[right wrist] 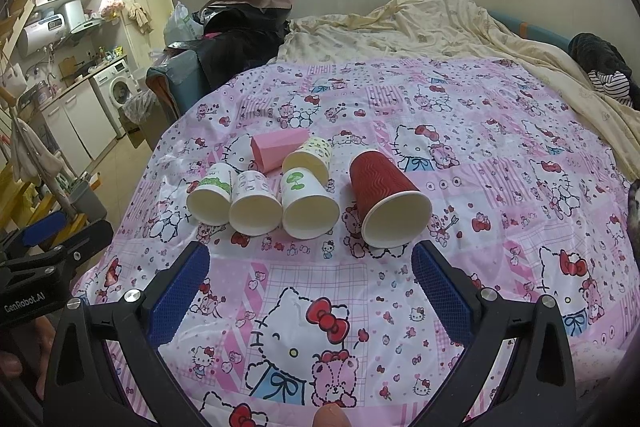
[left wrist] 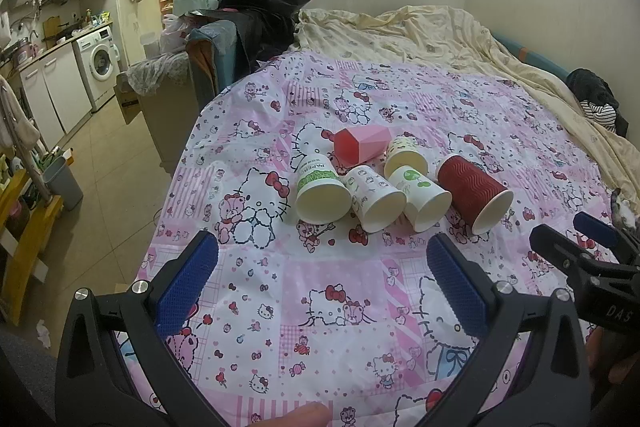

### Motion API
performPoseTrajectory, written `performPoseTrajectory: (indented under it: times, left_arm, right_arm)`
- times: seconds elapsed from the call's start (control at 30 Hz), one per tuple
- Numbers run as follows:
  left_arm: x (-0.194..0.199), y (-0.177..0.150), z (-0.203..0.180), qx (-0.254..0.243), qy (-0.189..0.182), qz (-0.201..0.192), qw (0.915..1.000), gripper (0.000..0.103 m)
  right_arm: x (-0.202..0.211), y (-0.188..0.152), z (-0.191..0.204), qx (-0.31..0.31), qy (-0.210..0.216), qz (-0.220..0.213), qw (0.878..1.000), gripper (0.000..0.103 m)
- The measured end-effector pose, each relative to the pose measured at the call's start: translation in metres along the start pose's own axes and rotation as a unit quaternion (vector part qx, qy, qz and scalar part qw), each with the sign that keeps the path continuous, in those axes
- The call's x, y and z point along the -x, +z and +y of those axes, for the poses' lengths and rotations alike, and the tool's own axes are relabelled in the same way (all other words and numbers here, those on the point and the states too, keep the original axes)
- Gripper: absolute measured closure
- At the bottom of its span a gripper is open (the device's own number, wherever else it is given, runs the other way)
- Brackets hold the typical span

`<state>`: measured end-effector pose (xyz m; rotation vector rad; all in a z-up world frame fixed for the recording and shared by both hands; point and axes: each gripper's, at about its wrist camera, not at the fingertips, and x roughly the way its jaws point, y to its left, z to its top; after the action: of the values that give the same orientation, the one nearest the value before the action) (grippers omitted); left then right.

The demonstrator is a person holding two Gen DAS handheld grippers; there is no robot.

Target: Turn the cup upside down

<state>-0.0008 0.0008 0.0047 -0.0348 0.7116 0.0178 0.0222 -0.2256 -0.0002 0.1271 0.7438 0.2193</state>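
Pink cartoon tablecloth (right wrist: 320,291) (cups (right wrist: 308,203) lying sideways), rumpled bed (right wrist: 420,23) behind, both grippers' jaws apart

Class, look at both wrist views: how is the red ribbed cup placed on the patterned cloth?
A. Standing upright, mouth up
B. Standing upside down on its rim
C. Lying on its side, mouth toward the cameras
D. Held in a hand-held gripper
C: the red ribbed cup lies on its side on the cloth, its white inside showing, with both hand-held grippers open and short of it.
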Motion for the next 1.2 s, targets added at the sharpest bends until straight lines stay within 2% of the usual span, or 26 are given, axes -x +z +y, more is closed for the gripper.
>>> performPoseTrajectory:
  times: [1.2]
  left_arm:
    - [0.0014, 0.002, 0.0008, 0.0, 0.0, 0.001, 1.0, 0.0]
  right_arm:
    - [0.0009, 0.0035, -0.001, 0.0, 0.0, -0.001, 1.0, 0.0]
